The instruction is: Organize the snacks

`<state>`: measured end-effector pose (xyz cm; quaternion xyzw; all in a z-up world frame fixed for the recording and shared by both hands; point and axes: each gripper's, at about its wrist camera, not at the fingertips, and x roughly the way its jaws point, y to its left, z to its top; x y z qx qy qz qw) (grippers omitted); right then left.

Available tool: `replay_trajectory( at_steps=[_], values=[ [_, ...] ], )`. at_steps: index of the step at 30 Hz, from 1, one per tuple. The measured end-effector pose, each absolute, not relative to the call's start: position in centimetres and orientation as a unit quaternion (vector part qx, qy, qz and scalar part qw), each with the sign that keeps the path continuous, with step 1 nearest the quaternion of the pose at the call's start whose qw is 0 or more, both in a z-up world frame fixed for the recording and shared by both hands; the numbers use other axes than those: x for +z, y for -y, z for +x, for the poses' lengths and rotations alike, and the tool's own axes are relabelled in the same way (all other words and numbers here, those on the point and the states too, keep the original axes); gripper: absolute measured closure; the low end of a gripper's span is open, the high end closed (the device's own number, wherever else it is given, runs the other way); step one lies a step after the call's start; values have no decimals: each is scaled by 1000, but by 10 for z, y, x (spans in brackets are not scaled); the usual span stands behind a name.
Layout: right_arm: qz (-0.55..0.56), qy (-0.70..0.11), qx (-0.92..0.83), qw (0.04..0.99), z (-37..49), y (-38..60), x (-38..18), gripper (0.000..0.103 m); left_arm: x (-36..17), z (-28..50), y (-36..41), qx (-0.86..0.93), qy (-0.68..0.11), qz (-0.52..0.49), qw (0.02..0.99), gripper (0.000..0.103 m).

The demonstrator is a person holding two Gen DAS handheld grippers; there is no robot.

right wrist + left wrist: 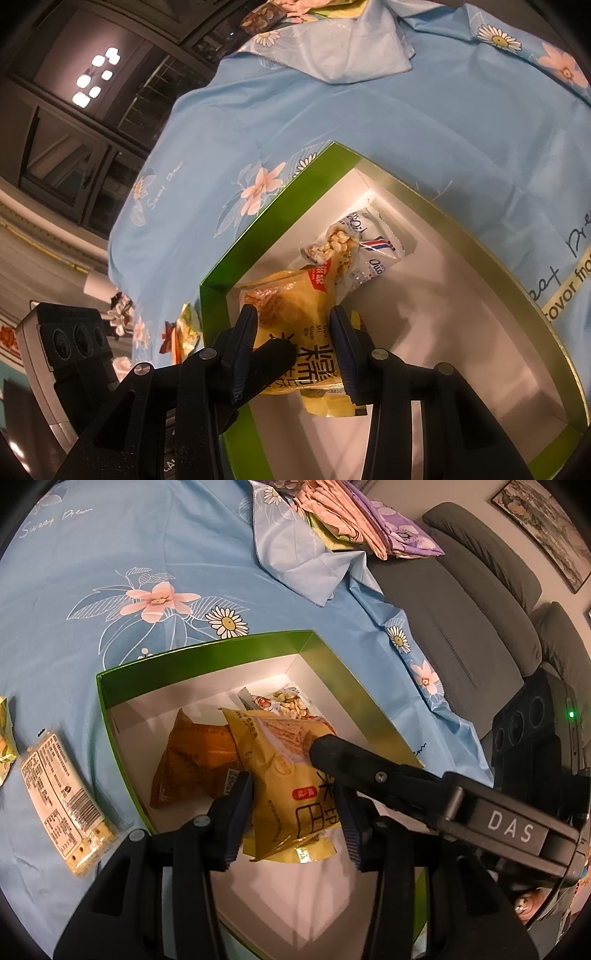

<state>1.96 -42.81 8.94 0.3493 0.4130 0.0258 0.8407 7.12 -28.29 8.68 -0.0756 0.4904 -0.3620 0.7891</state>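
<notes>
A green box with a white inside stands on a blue flowered sheet. In it lie an orange-brown packet and a peanut packet. A yellow snack packet stands over them, held from both sides. My left gripper is shut on its lower part, pads against both edges. My right gripper is shut on the same yellow packet, and one of its fingers crosses the left wrist view. The right wrist view also shows the green box and the peanut packet.
Left of the box on the sheet lie a pale packet, printed back up, and a yellow-green packet. Another small packet lies outside the box wall. Folded cloths are piled at the far side. A grey armchair stands to the right.
</notes>
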Motion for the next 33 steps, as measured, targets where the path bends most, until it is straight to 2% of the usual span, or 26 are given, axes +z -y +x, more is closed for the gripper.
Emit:
replay_trajectory(
  at_steps=[4,8,13,15,18,20,26,33],
  values=[
    [355,-405,17,842,16,432,91,59,90,71,280,-362,-487,-79,791,48],
    [358,-387,16,850,10,435,96,47,101,67,273,-361,-472,-84,800,41],
    [347,-377,-1,859,6,435,102,46,114,63,257,-354,-451,-97,813,25],
    [346,-377,-2,859,6,435,103,45,119,62,248,-350,-444,-104,818,23],
    [340,-374,-3,863,6,433,106,45,123,62,234,-337,-443,-114,823,22],
    [334,-369,-8,867,5,432,109,40,124,61,226,-329,-440,-119,827,22],
    [316,-358,0,878,4,422,119,33,123,58,197,-298,-440,-138,836,17],
    [297,-355,20,886,6,406,126,31,119,52,162,-258,-441,-146,847,15]
  ],
)
